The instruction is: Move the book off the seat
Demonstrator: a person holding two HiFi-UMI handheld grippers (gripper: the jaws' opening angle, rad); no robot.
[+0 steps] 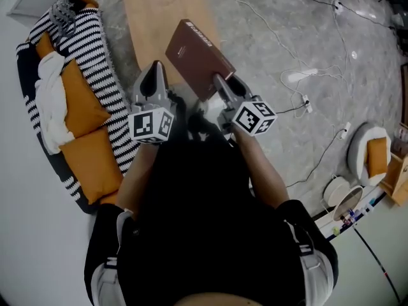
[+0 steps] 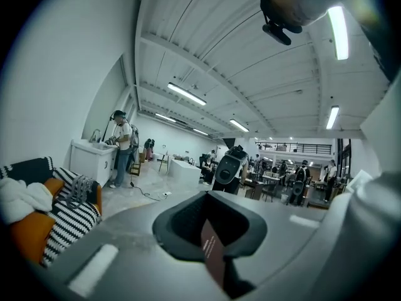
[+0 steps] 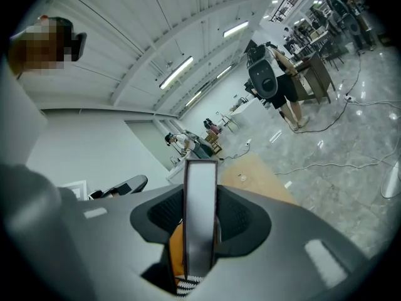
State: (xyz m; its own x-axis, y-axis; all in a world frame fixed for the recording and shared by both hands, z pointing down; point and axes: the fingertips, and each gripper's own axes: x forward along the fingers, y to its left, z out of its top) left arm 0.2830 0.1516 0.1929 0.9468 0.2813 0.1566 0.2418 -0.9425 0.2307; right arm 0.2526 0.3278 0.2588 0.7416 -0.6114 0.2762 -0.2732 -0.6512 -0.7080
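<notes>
A maroon hardcover book (image 1: 197, 56) hangs in the air over a light wooden tabletop (image 1: 159, 18). My right gripper (image 1: 220, 80) is shut on its near edge. In the right gripper view the book (image 3: 200, 199) stands edge-on between the pads, which press on both covers. My left gripper (image 1: 155, 69) hovers just left of the book with nothing in it, its fingers drawn together. In the left gripper view a corner of the book (image 2: 212, 249) shows past the jaws. The seat, a sofa (image 1: 38, 171) with a striped throw and orange cushions (image 1: 80, 104), lies at the left.
Cables and power strips (image 1: 299, 75) trail over the grey floor to the right. A round cushioned stool (image 1: 370, 152) stands at the far right. A white cloth (image 1: 50, 94) lies on the sofa. People work at tables far off in the gripper views.
</notes>
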